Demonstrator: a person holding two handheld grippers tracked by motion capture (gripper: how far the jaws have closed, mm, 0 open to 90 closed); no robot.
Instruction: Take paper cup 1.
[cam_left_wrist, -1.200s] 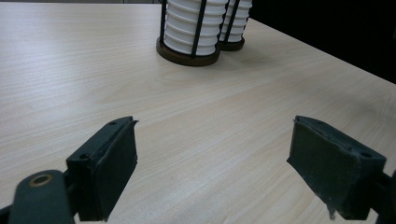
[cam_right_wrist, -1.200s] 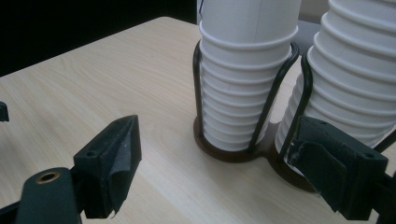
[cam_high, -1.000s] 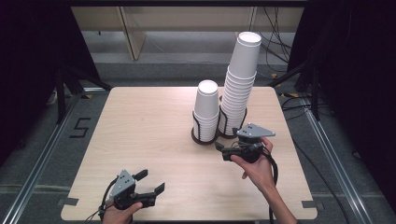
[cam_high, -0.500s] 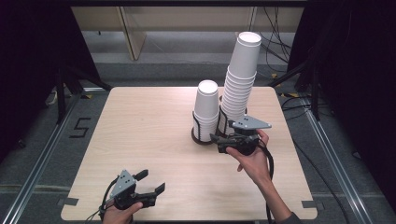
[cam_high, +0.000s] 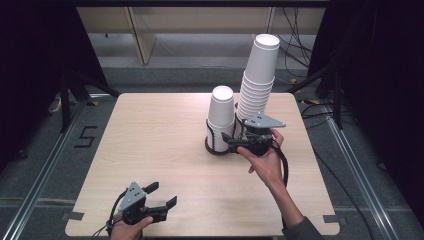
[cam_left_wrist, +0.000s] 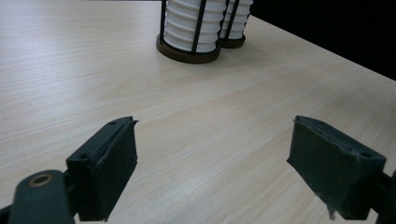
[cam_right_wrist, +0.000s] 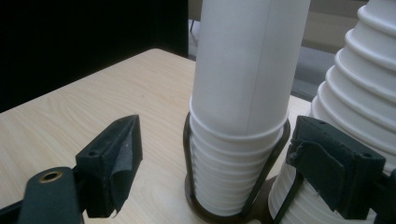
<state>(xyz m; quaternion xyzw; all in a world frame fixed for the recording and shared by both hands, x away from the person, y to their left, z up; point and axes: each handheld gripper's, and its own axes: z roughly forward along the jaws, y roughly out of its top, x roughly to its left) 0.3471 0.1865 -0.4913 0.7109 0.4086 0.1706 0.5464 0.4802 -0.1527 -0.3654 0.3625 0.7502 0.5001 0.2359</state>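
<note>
White paper cups sit upside down in two stacks inside dark wire holders near the far side of the desk (cam_high: 150, 150): a short stack (cam_high: 221, 117) and, just beside it, a tall stack (cam_high: 257, 75). Since a second ago the right tongs (cam_high: 234, 144) have moved up and in toward the short stack, and now, in the right gripper view, their jaws stand spread on either side of the stack's top cup (cam_right_wrist: 247, 70) without pressing on it. That reads as lining up to pinch and lift this cup off. The left tongs (cam_high: 162, 196) wait at the near edge, jaws spread and holding nothing, well apart from both stacks.
</note>
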